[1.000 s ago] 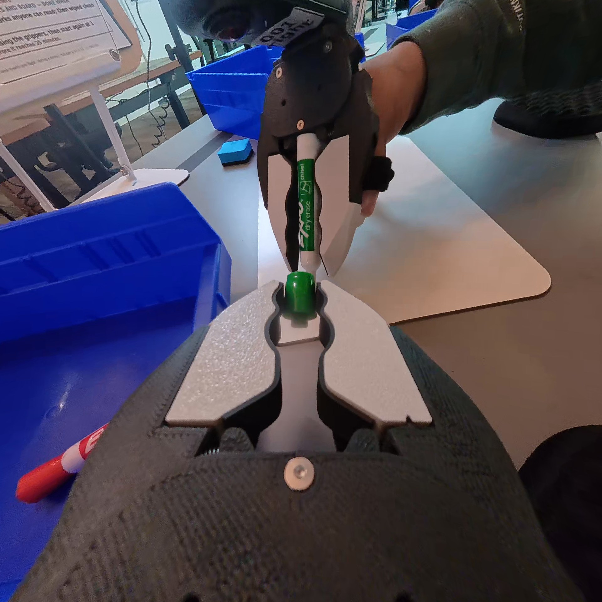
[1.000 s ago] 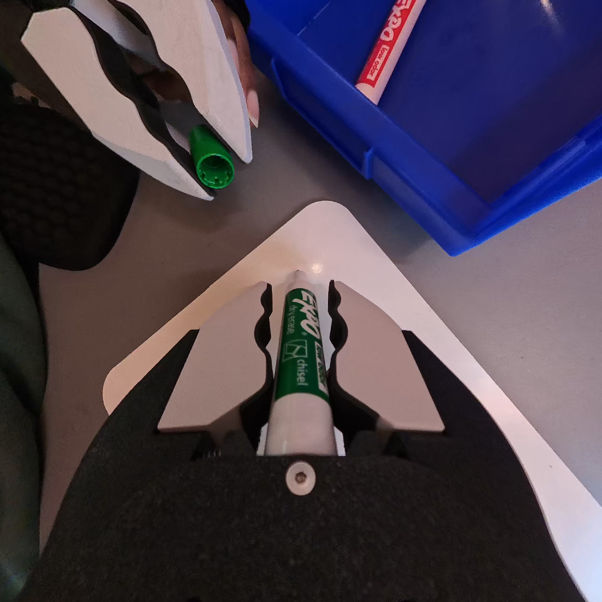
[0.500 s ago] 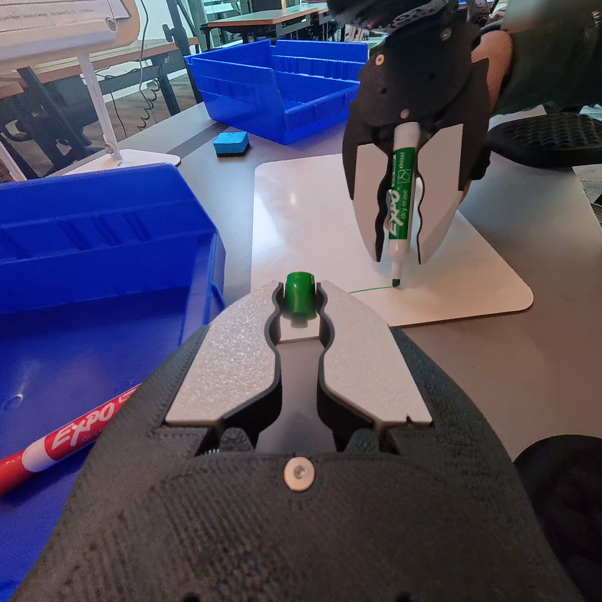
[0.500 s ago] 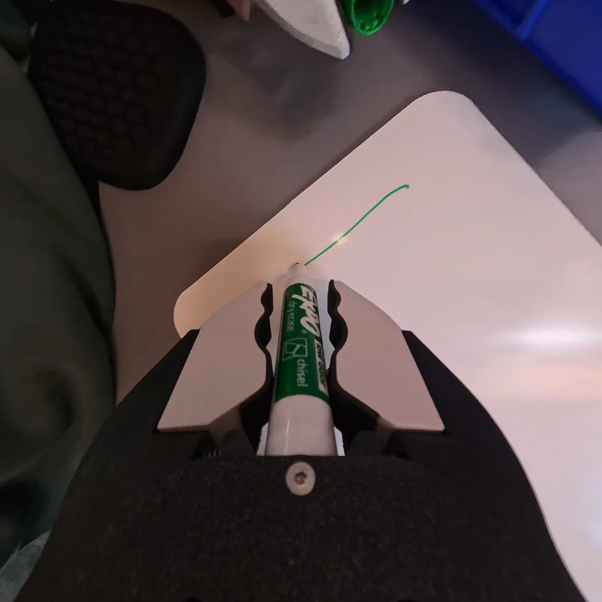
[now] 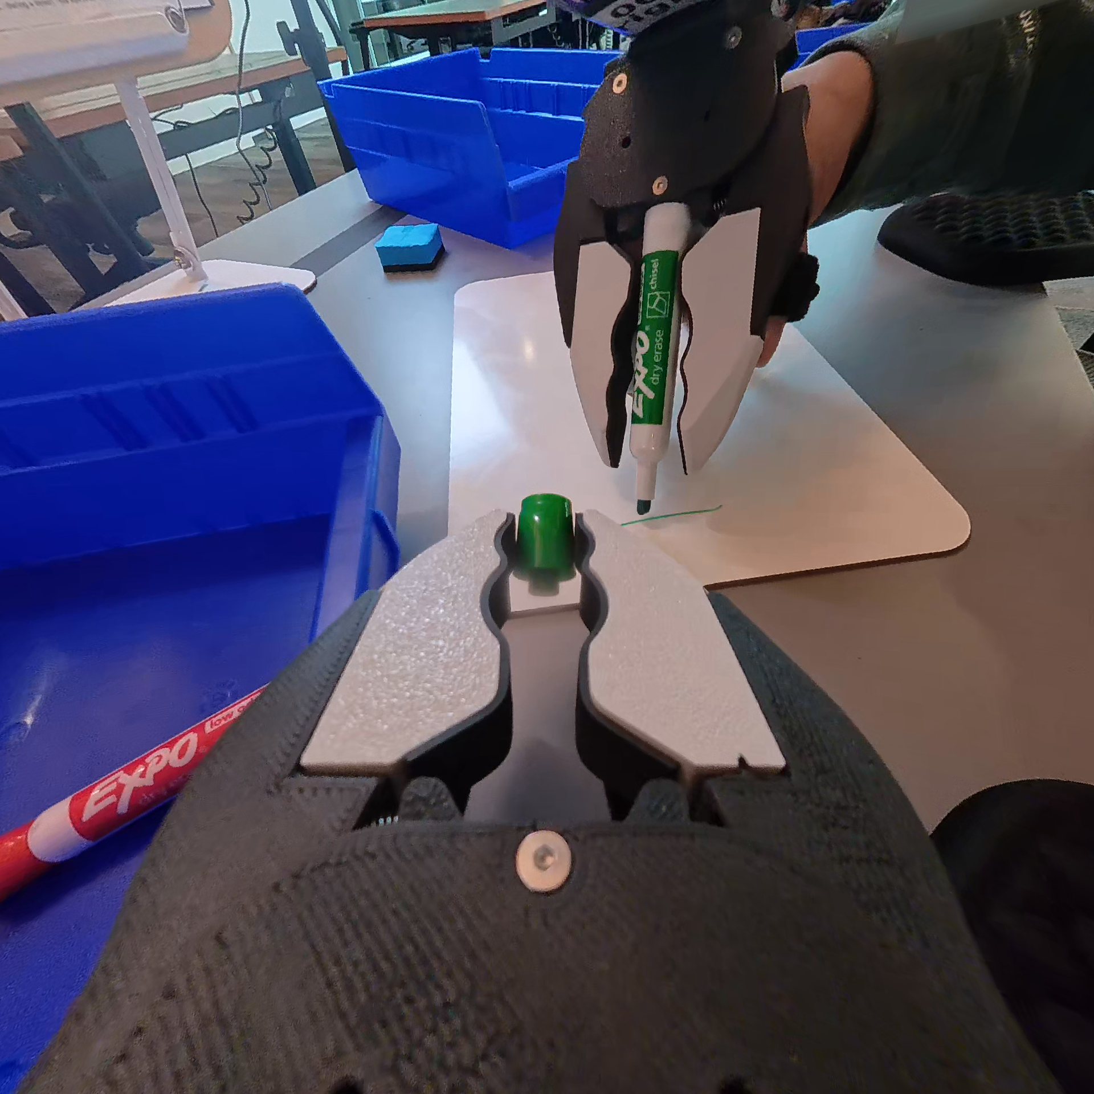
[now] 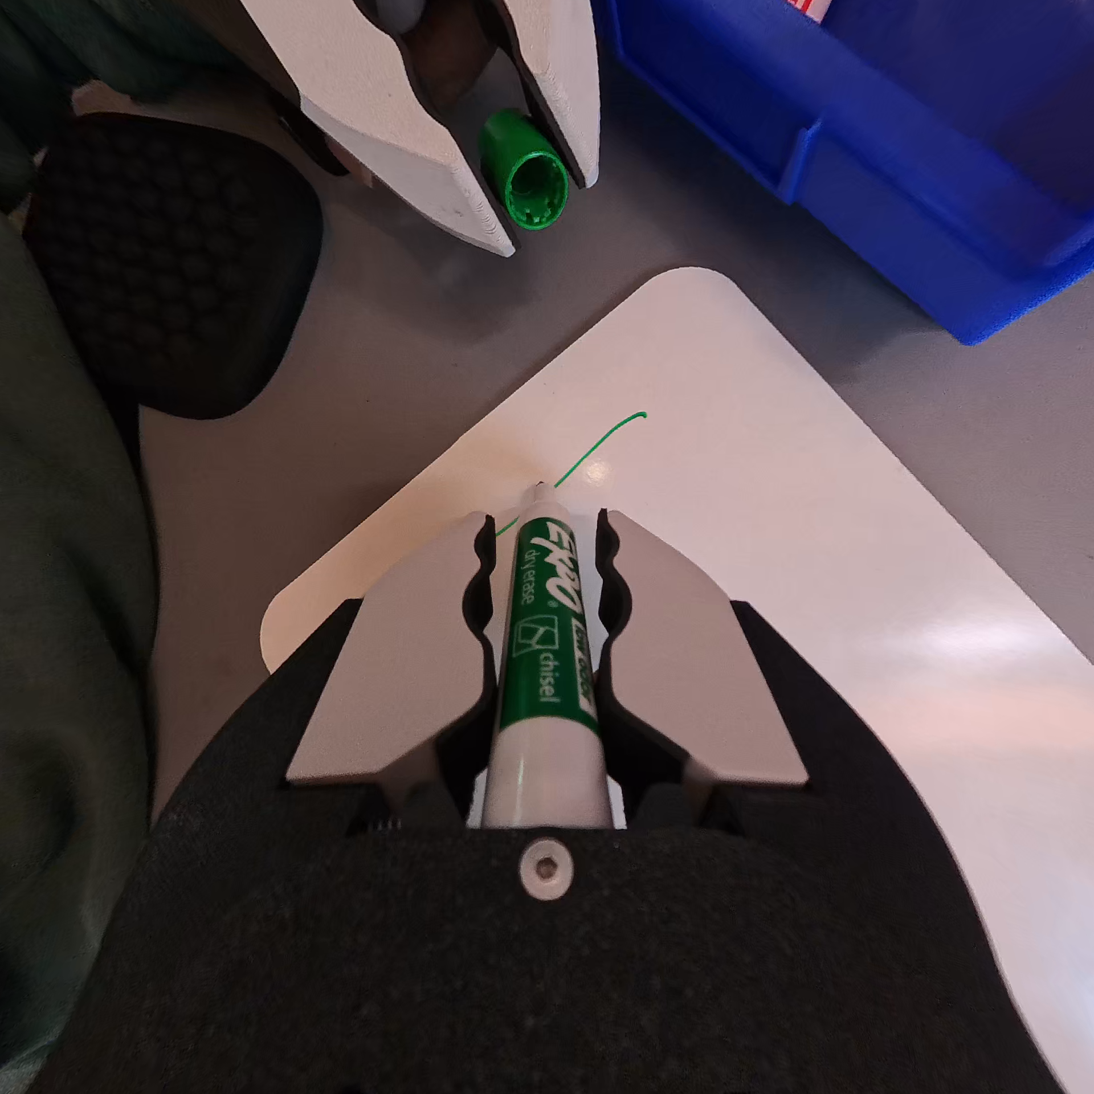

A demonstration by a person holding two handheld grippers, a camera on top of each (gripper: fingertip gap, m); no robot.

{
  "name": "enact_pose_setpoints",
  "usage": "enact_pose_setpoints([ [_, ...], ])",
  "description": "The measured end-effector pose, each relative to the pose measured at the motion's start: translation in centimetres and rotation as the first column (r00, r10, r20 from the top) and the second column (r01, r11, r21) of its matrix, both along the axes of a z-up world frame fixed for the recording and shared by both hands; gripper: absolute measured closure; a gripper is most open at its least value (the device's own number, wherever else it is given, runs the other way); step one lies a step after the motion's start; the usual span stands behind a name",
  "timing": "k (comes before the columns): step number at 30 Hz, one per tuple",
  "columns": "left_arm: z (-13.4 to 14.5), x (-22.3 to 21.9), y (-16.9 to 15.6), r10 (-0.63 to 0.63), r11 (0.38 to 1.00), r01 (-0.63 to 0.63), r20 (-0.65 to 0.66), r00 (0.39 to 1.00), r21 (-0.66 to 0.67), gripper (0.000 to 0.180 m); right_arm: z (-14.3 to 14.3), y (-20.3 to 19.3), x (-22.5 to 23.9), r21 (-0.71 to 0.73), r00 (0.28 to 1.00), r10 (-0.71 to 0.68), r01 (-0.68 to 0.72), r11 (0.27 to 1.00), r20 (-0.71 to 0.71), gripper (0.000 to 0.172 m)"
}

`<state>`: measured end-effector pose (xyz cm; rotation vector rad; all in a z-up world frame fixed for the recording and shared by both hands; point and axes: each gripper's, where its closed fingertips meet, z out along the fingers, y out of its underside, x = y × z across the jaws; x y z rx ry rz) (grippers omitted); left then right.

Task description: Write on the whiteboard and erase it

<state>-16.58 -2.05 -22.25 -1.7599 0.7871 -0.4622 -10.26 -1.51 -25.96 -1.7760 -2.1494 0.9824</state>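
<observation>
**Marker tip over the whiteboard's near edge, stroke partly drawn**

Left gripper [image 5: 544, 533] is clenched on the green cap [image 5: 543, 536], off the whiteboard's [image 5: 829, 473] near-left corner. Right gripper [image 6: 544, 521] grasps the green marker [image 6: 547, 639], long axis steep, tip down at the green line [image 6: 598, 450] by the near edge. Tip contact is unclear. The eraser [image 5: 409, 247] sits beyond the far-left corner, nearer the left gripper.

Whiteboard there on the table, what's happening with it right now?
A person is writing on the whiteboard with two handheld tools. The right tool grips an uncapped green marker, its tip at a thin green line near the board's edge. The left tool holds the marker's green cap beside the board. A blue eraser sits unused behind it.
</observation>
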Motion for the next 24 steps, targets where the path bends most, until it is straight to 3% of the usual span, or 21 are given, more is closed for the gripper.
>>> enact_pose_setpoints([
  [7, -0.2, 0.1, -0.1, -0.006, 1.0, 0.006, -0.008, 1.0, -0.007, 0.162, -0.4, 0.2, 0.3, 0.014, 1.0, -0.003, 0.003, 1.0, 0.015, 0.139],
  [14, -0.3, 0.2, -0.1, -0.008, 1.0, 0.008, -0.013, 1.0, -0.012, 0.161, -0.4, 3.0, 2.2, 0.078, 0.997, -0.068, 0.064, 0.995, 0.039, 0.139],
  [24, -0.6, 0.3, -0.2, -0.015, 1.0, 0.014, -0.026, 1.0, -0.016, 0.161, 0.4, 4.7, -0.3, 0.098, 0.997, -0.08, 0.08, 0.992, -0.002, 0.136],
])
